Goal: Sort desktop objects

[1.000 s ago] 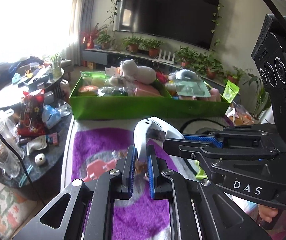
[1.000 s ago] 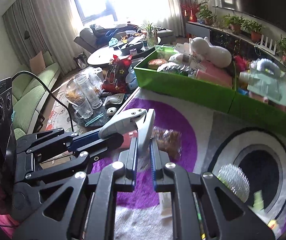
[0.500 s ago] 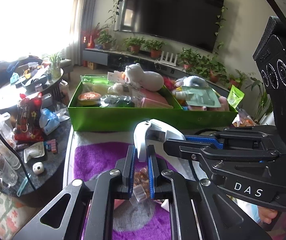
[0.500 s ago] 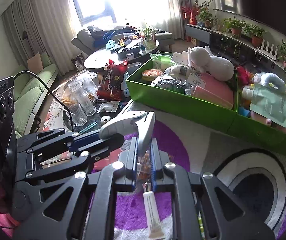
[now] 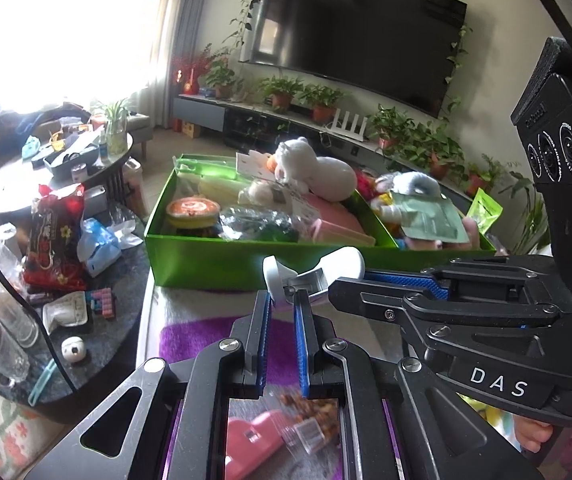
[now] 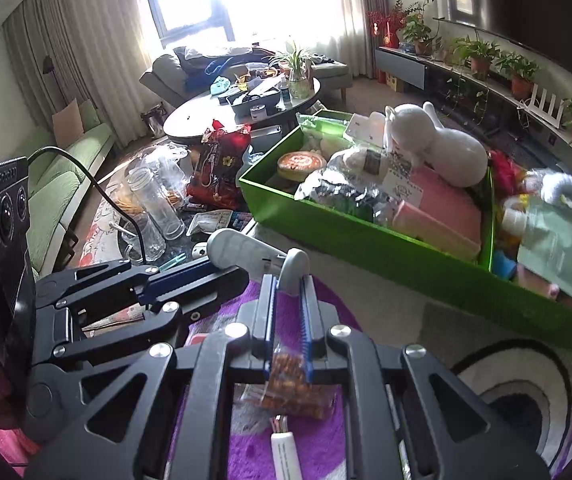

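Observation:
A white, bent plastic device point(image 5: 318, 270) hangs in the air between both grippers, just short of the green box point(image 5: 226, 266). My left gripper point(image 5: 282, 304) is shut on its left end. The right gripper point(image 5: 370, 284) reaches in from the right and clamps the other end. In the right wrist view my right gripper point(image 6: 289, 292) is shut on one arm of the device point(image 6: 246, 250), and the left gripper point(image 6: 190, 276) holds the long arm from the left. The green box point(image 6: 366, 242) is full of toys and packets, with a white plush point(image 6: 442, 148) on top.
Below the grippers a purple and grey rug carries a nut snack bag point(image 6: 294, 384), a white tube point(image 6: 284, 452) and a pink object point(image 5: 254, 438). A dark round side table point(image 5: 98, 344) at left bears a red bag point(image 5: 56, 240), glass jars point(image 6: 154, 200) and small items.
Both grippers have carried the white device forward toward the green box, which now looks nearer and larger. The snack bag and the tube have slid back under the fingers.

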Tool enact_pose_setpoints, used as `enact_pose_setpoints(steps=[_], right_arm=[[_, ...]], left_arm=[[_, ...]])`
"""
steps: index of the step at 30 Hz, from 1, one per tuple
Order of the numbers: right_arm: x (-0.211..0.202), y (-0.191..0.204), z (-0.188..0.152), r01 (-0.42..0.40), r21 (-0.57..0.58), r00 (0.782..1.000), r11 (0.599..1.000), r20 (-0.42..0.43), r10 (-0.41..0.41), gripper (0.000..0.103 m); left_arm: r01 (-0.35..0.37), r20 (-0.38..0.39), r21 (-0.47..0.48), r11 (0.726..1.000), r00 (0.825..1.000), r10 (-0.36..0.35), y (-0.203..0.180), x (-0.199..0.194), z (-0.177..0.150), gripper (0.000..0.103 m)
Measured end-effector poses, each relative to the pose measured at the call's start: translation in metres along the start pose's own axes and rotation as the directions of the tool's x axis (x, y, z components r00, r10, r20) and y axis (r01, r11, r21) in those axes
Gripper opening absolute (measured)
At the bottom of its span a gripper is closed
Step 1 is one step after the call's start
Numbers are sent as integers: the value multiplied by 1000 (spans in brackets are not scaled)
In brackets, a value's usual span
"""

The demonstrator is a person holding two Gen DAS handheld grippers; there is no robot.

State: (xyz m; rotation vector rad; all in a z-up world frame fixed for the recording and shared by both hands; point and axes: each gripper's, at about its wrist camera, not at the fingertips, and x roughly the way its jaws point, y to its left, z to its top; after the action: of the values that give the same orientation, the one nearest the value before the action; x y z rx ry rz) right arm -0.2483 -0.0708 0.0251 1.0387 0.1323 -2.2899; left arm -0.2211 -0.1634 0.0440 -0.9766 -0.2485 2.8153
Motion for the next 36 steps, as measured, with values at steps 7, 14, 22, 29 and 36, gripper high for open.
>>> enact_pose_setpoints(steps=[7, 14, 22, 29, 36], right_arm=[[5, -5, 25, 1, -19, 1000, 1000, 28, 0, 12], [12, -9, 60, 11, -60, 998, 998, 60, -7, 12], [31, -19, 87, -9, -59, 998, 998, 59, 13, 12], [56, -28, 101, -27, -50, 999, 998, 35, 29, 12], [75, -32, 106, -32, -43, 999, 999, 5, 33, 11]], left_arm=[[-13, 25, 23, 1000, 1000, 13, 7, 9, 25, 10], [-28, 54, 36, 999, 998, 26, 18, 18, 55, 10], [-48, 57, 35, 998, 997, 46, 34, 37, 74, 10], [-57, 33, 30, 998, 998, 56, 49, 59, 83, 10], [-60, 14, 19, 998, 998, 60, 57, 72, 81, 10]])
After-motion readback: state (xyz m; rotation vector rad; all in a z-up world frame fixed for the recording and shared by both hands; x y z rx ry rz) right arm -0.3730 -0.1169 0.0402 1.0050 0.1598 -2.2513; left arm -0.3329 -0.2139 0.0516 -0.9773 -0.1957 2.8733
